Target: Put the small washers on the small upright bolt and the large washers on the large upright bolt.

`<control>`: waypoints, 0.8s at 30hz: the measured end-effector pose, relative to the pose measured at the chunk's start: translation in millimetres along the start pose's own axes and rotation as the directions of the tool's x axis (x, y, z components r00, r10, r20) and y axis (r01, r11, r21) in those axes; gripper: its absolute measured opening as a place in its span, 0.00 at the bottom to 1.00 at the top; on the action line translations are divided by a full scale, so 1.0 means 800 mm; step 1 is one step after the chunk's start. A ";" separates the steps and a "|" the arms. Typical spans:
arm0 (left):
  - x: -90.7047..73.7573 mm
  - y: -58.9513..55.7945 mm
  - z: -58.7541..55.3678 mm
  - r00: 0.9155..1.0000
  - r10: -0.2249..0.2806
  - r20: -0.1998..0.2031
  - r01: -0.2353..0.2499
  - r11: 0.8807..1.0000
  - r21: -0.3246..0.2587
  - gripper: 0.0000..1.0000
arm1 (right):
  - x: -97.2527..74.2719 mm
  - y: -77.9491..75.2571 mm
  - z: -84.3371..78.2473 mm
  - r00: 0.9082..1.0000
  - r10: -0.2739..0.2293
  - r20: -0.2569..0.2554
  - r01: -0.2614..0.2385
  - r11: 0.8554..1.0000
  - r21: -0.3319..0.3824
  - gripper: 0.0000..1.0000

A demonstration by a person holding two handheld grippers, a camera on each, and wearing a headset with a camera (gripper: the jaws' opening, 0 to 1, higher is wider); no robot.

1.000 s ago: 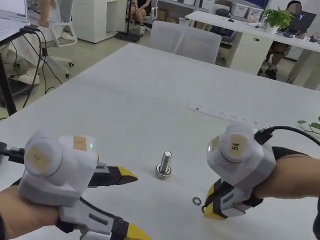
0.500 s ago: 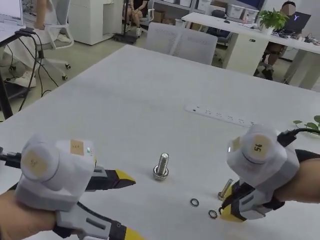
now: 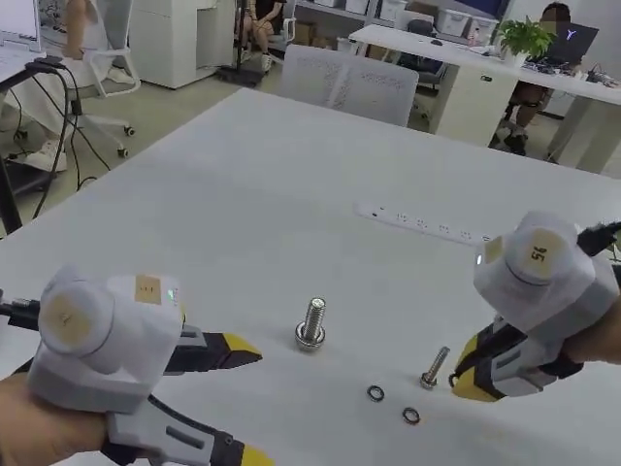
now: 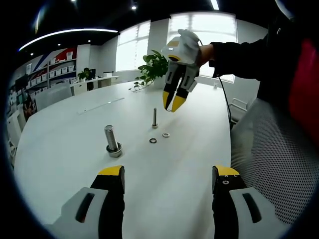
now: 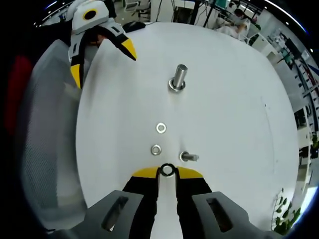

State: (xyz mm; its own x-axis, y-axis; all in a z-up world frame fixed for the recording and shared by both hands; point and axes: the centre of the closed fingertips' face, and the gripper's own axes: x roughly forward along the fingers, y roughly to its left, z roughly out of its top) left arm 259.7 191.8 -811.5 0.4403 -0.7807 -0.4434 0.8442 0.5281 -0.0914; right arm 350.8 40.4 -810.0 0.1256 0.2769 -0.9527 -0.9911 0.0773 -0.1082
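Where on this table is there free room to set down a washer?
Free: the wide tabletop between the large bolt and the power strip, and the patch between that bolt and the left gripper. Crowded: around the small bolt, where two loose washers and the right gripper sit close together.

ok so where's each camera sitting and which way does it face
Head view: on the headset, looking forward and down over the white table; left gripper, right gripper and the left hand show.
Left gripper view: on the left gripper, looking along its open jaws toward the large bolt; right gripper and a sleeve beyond.
Right gripper view: on the right gripper, looking down past jaws shut on a washer; left gripper at top.
Shared by both gripper views: large bolt, small bolt, two loose washers.
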 end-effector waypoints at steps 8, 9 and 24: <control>-0.001 0.002 0.001 1.000 0.004 0.005 -0.004 1.000 -0.003 0.71 | -0.009 -0.013 0.009 1.000 -0.025 0.007 0.025 1.000 -0.009 0.14; -0.001 0.002 0.001 1.000 0.004 0.005 -0.004 1.000 -0.003 0.71 | -0.009 -0.015 0.010 1.000 -0.028 0.007 0.029 1.000 -0.012 0.14; 0.000 0.005 0.001 1.000 0.010 0.004 -0.010 1.000 -0.004 0.71 | 0.000 -0.035 0.019 0.999 -0.041 0.009 0.041 0.999 -0.021 0.14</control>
State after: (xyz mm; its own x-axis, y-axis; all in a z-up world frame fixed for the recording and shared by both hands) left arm 263.1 193.6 -811.2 0.4501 -0.7764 -0.4412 0.8383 0.5376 -0.0907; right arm 378.9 52.7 -803.0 0.1661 0.2825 -0.9448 -0.9859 0.0683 -0.1529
